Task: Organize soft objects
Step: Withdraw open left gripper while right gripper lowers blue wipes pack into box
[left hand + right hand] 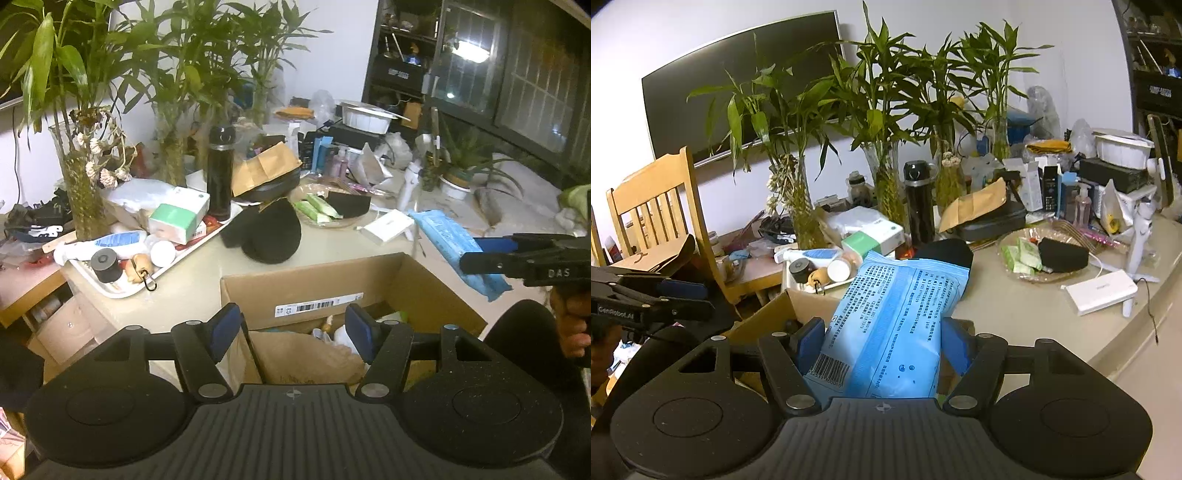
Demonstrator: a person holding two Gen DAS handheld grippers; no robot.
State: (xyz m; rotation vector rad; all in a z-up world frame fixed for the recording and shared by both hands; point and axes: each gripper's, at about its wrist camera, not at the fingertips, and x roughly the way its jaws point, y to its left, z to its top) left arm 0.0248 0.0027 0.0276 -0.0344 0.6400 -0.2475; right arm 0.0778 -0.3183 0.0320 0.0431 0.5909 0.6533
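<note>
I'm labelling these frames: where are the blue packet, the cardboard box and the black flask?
blue packet [897, 317]: right wrist view, middle of its printed face.
cardboard box [310, 286]: left wrist view, far wall above the label.
black flask [219, 173]: left wrist view, mid-body.

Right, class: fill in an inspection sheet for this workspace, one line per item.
Surface: pale counter, crowded.
Job's things: blue soft pack held above open cardboard box; black soft item on counter.
Clutter: white tray of toiletries, black flask, wicker dish.
Grippers: right gripper shut on the pack; left gripper open, empty, over the box.
Cables: thin black cable at counter edge.
Surroundings: bamboo in vases, wooden chair, dark wall screen.
</note>
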